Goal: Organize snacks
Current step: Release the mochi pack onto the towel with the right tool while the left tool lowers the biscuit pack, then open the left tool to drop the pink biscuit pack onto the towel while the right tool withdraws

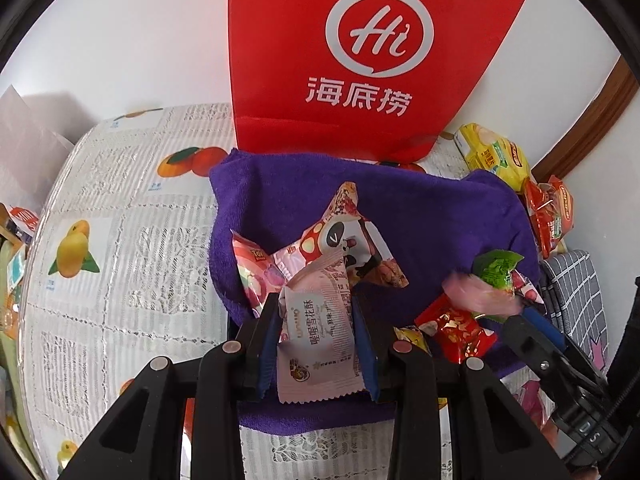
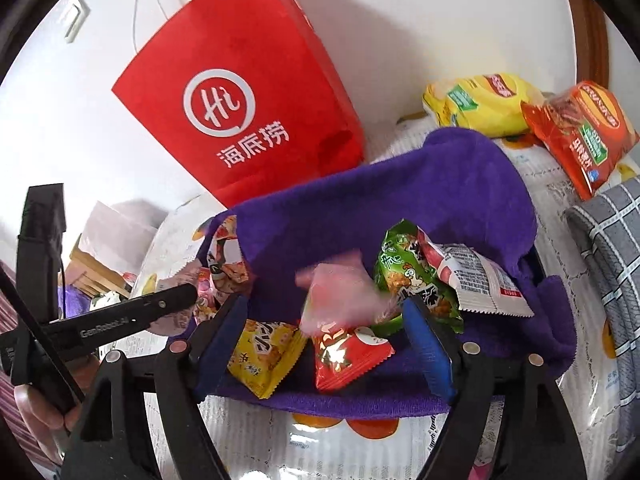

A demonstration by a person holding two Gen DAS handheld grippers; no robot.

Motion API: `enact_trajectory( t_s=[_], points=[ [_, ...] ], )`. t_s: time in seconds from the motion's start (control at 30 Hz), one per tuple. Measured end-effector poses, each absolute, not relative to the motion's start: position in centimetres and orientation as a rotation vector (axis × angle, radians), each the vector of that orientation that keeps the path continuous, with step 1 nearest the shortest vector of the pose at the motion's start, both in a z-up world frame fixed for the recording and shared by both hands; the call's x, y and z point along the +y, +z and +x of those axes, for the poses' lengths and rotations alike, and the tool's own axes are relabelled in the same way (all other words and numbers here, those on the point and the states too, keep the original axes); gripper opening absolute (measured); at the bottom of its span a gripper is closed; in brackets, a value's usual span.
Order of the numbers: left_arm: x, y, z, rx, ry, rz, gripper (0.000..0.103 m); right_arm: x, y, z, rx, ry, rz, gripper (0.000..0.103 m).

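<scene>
Snacks are gathered on a purple terry towel [image 2: 400, 208] spread over a desk [image 1: 120, 280] covered with a white lace cloth printed with fruit. The left tool [image 1: 318, 344] is closed on a pale pink, crimped-edge snack packet with Chinese lettering [image 1: 316, 340], its blue pads pressed against both sides, above the towel's near edge. Just beyond that packet, a heap of pink and red patterned sachets [image 1: 340, 248] lies on the towel's left part. The right tool [image 2: 324, 336] stands wide open; a blurred pink packet [image 2: 340, 296] is seen between its fingers, untouched by the pads. Beneath it a yellow foil packet [image 2: 264, 356] and a red foil packet [image 2: 348, 356] rest side by side near the towel's front edge, and a green packet with a cartoon chicken [image 2: 416, 276] leans against a white-backed sachet [image 2: 484, 280] to the right. A red paper carrier bag with a white "Hi" logo [image 2: 248, 92] stands upright at the desk's far edge against the wall. A yellow crisp bag [image 2: 480, 104] and an orange-red crisp bag [image 2: 580, 132] lie at the far right corner.
</scene>
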State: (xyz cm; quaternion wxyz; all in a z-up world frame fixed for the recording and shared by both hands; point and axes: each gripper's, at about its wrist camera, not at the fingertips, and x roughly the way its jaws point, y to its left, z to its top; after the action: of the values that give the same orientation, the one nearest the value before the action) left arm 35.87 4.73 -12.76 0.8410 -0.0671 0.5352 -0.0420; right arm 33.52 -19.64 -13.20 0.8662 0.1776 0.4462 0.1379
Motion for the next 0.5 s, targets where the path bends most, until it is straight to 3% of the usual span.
enact_trajectory(
  t_s=[0.23,0.3,0.5],
  points=[
    [4.8,-12.8,35.9,1.157,-0.112,-0.149,0.036,-21.2,-11.2,31.3,0.901,0.255,0.372,0.080],
    [4.8,-12.6,35.9,1.158,-0.123,-0.159,0.044,-21.6,-10.4,30.1,0.881,0.241,0.351,0.080],
    [4.8,-11.4,35.1,1.141,-0.137,-0.152,0.052,-23.6,-9.3,25.5,0.848,0.182,0.288,0.080]
  ],
)
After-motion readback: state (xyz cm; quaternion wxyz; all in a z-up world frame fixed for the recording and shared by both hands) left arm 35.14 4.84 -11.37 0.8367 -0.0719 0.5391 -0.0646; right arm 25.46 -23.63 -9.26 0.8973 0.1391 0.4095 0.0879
